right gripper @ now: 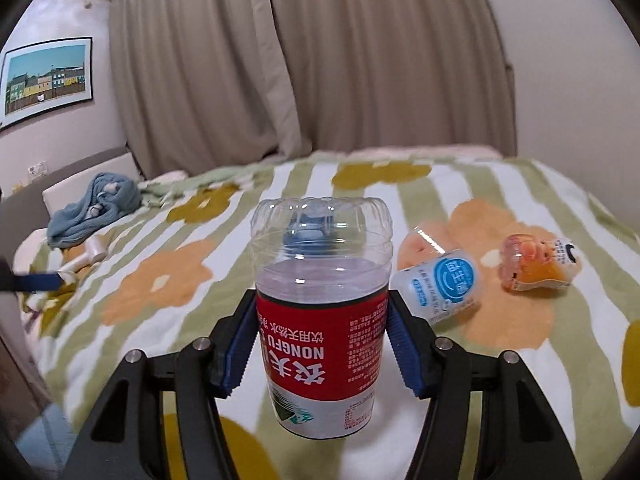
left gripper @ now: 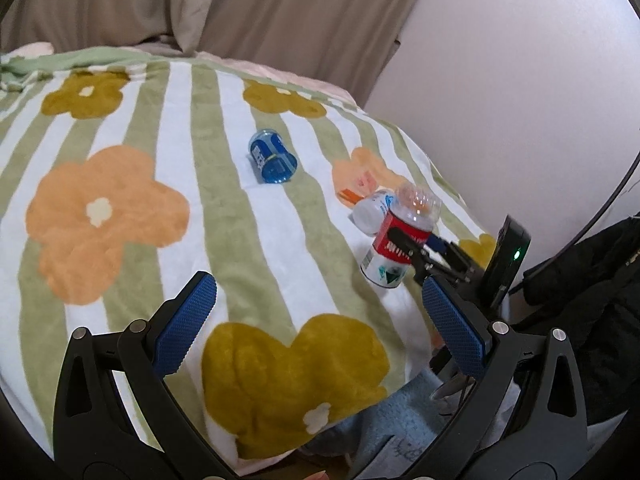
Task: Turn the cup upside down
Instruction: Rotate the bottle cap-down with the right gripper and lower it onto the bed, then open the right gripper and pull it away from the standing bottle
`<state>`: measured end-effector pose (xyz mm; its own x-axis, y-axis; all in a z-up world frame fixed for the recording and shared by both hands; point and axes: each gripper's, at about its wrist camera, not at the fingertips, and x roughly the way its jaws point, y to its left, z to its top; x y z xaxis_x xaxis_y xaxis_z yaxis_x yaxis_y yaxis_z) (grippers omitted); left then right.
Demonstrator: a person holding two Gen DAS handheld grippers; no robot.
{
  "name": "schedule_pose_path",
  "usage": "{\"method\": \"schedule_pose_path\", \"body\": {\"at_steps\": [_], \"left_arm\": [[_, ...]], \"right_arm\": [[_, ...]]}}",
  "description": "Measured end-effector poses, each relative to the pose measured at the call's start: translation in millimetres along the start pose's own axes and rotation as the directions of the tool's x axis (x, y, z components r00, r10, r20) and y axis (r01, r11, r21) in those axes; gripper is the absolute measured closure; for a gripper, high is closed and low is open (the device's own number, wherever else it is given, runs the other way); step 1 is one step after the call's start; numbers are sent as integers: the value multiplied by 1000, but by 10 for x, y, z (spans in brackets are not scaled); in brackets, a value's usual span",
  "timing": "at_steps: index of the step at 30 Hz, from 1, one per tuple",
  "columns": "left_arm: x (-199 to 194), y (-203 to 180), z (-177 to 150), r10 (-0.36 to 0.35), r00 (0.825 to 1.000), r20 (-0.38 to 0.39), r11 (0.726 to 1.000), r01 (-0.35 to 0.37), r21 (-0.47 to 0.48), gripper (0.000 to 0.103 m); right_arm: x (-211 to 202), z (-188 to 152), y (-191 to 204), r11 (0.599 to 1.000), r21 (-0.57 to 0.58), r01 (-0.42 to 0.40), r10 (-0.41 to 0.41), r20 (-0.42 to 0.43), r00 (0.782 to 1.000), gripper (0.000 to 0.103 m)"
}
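While the right hand-held gripper [right gripper: 320, 336] clamps the red-labelled cup [right gripper: 322, 320] mid-body, base up above the bed [right gripper: 500, 380], the left hand-held gripper [left gripper: 316, 324] hangs wide open, empty. Thin clear plastic looks light, slick and crushable; the labelled band seems the safest hold.

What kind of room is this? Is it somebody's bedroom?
Most likely a bedroom. A soft green-and-white striped flowery blanket covers what looks like a bed, long beige curtains hang behind it, and a framed picture of colourful houses is on the wall.
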<state>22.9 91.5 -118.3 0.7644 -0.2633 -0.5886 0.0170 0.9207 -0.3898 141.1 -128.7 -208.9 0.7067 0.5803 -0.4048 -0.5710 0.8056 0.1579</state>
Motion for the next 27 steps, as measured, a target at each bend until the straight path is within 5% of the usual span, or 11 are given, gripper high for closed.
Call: {"method": "schedule_pose_path", "body": {"at_steps": [24,27], "left_arm": [[78,-257,-15,-12,1000,-4,998,12,58,1],[75,-289,-12,-3,1000,-1,998,3,70,1]], "right_arm": [[-140,-238,-161,997,-62,40,-44,-62,997,44],[-133,-225,-224,999,-10,36,-37,-58,998,27]]}}
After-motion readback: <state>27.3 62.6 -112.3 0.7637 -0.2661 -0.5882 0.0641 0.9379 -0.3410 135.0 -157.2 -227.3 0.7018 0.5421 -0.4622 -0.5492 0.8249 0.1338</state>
